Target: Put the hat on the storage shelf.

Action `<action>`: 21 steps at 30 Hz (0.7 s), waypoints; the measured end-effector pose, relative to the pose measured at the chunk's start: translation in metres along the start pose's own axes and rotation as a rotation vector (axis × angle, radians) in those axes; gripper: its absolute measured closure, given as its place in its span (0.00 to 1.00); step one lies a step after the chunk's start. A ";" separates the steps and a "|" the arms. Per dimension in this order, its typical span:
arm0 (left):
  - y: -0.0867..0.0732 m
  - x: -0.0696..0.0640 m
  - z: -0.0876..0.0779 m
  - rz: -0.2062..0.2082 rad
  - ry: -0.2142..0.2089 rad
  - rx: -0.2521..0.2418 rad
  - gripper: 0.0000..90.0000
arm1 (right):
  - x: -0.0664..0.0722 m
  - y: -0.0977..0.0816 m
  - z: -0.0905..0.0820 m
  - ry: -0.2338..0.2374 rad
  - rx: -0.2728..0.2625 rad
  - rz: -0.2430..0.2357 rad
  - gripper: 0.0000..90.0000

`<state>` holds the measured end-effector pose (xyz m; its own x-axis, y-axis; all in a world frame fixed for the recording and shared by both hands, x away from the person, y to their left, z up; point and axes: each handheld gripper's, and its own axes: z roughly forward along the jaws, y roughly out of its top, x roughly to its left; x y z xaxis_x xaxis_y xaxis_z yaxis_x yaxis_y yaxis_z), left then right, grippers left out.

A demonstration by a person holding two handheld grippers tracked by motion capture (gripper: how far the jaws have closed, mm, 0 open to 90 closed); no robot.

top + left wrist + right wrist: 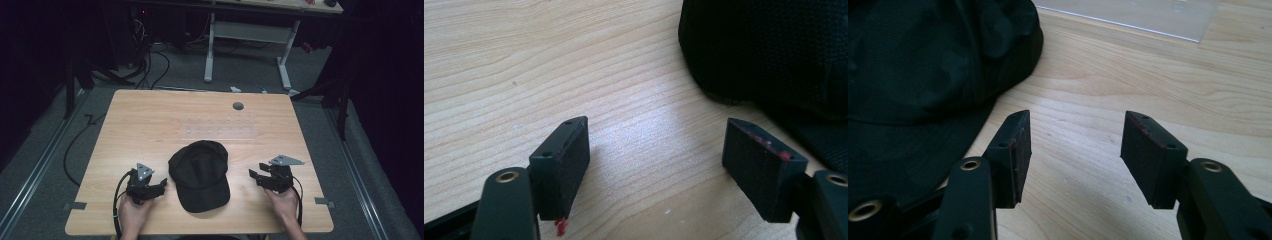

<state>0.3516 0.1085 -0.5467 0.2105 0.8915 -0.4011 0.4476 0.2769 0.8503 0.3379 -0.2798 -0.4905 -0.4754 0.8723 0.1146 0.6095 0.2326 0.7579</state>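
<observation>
Left tool (161, 184) released, jaws spread over bare wood, nothing between; black cap (200, 175) just beside at its 3 o'clock. Right tool (255, 176) released, jaws apart, empty, cap at its 9 o'clock, not touching. Cap at table (150, 120) centre-front, brim toward person. Clear plastic sheet (220, 127) at cap's 12 o'clock; grey round grommet (238, 106) beyond. Path to cap unobstructed either side.

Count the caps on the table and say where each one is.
1. The black cap lies near the front middle of the table, between the left gripper and the right gripper, touching neither. No others visible.
</observation>
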 end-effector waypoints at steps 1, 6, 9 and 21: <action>0.000 0.000 0.000 0.000 0.000 0.000 0.30 | 0.001 0.001 0.000 0.005 -0.002 -0.009 0.51; 0.000 0.000 0.000 0.000 0.000 0.000 0.30 | 0.006 0.008 0.002 0.029 -0.006 -0.021 0.51; 0.000 0.000 0.000 0.000 0.000 0.000 0.30 | 0.008 0.013 0.003 0.046 -0.006 -0.028 0.51; 0.000 0.000 0.000 0.000 -0.001 0.000 0.30 | 0.023 0.034 0.012 0.097 0.010 -0.065 0.55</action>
<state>0.3516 0.1086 -0.5467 0.2110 0.8911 -0.4017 0.4479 0.2772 0.8501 0.3553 -0.2461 -0.4700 -0.5728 0.8098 0.1271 0.5812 0.2918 0.7597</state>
